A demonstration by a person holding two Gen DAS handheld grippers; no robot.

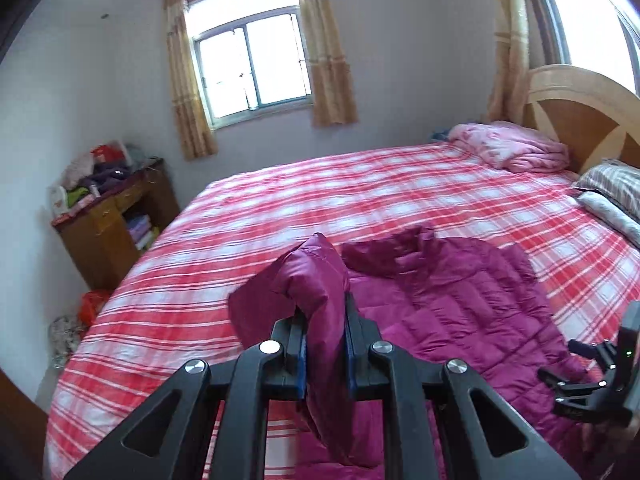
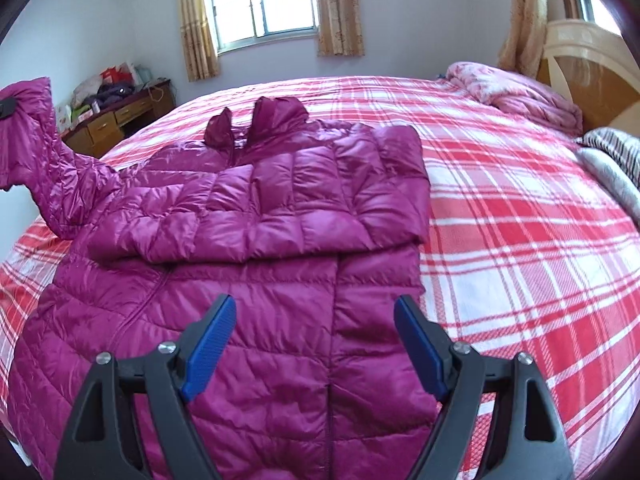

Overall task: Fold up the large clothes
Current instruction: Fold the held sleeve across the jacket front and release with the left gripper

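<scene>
Left wrist: left gripper (image 1: 326,320) tight on jacket sleeve (image 1: 312,276).

Bright daylight from blown-out windows (image 1: 250,68); fisheye-bent, dark-cornered edges.

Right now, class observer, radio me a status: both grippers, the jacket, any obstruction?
Left gripper shut on magenta sleeve, lifted off bed. Right gripper open, empty, over jacket. One sleeve already folded across chest. Nothing in the way.
</scene>
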